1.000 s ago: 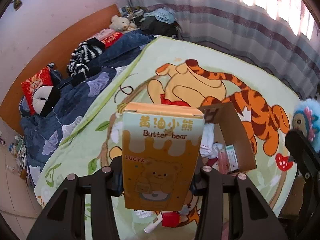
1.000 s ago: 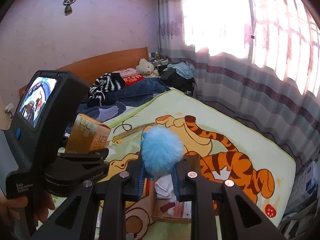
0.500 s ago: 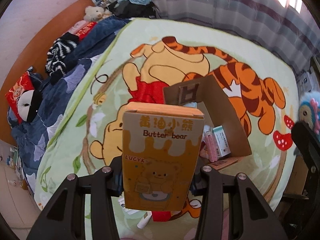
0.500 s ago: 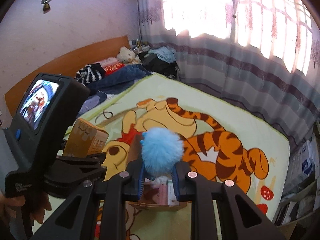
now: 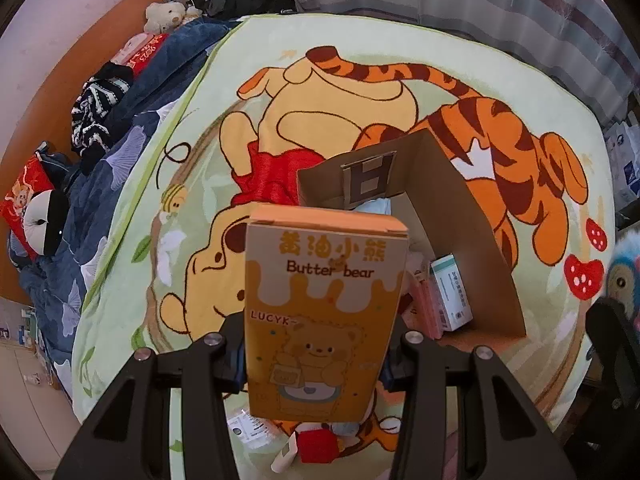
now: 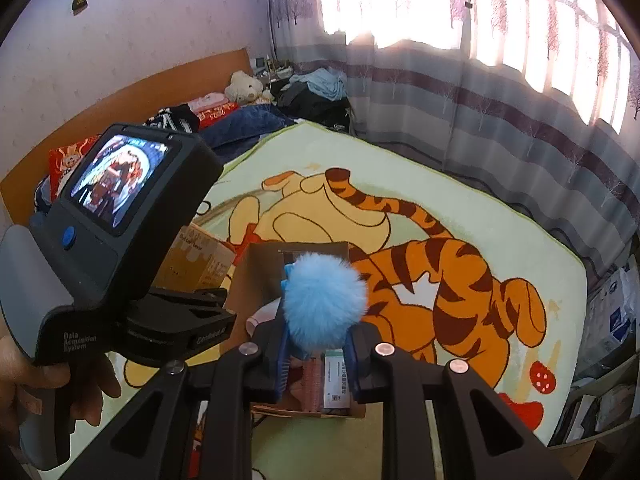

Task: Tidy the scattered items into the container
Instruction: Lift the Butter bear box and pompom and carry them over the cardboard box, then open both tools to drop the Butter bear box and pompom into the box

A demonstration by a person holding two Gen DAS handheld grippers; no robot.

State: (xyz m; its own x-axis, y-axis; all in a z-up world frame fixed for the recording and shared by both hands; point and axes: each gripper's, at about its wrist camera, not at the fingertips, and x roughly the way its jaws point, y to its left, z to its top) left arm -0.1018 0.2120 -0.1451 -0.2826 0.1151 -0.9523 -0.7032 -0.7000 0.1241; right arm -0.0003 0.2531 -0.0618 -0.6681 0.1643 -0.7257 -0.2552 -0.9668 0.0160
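Box (image 5: 324,312) — "Butter bear", "LUCYK"

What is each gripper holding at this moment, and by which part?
Left gripper clamps the orange Butter bear box by its lower sides. Right gripper pinches the blue fluffy toy at its lower end.

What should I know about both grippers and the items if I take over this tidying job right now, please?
Left gripper: shut on the orange Butter bear box, above the cardboard box's near edge.
Right gripper: shut on the blue fluffy toy, over the same box.
Done: a white-green carton and pink items already lie inside.
Left: release both held things into the box, then collect the red item and small packets on the blanket nearby.
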